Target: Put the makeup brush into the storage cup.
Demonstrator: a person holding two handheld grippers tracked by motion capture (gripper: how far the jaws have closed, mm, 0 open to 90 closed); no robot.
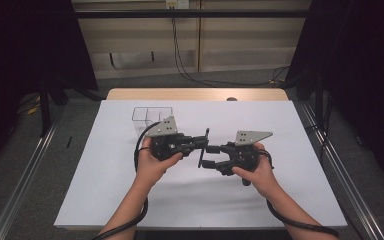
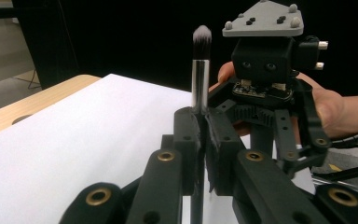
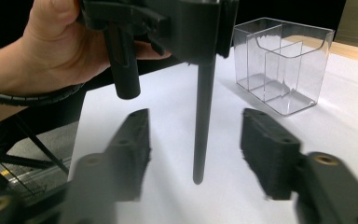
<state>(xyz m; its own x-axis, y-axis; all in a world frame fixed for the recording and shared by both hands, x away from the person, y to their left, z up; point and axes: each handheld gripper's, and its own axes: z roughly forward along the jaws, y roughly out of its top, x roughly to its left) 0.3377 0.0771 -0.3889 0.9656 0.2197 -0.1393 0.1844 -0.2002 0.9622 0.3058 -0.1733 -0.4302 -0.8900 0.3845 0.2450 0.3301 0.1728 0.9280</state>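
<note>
- Left gripper point(image 2: 204, 140) jaws clamp the makeup brush point(image 2: 200, 70) upright above the desk point(image 1: 130, 200); a thin handle could pivot or slip.
- Right gripper point(image 3: 196, 149) jaws gape wide around the handle without touching; withdrawing may knock it.
- Clear organizer point(image 1: 151, 116) waits at eleven o'clock.

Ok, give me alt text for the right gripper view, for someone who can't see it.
A dark makeup brush handle hangs upright between the right tool's two open black jaws, untouched by either, clamped at its top by the left tool in a hand. Behind, to the right, a clear plastic organizer stands on the white table cover.
</note>
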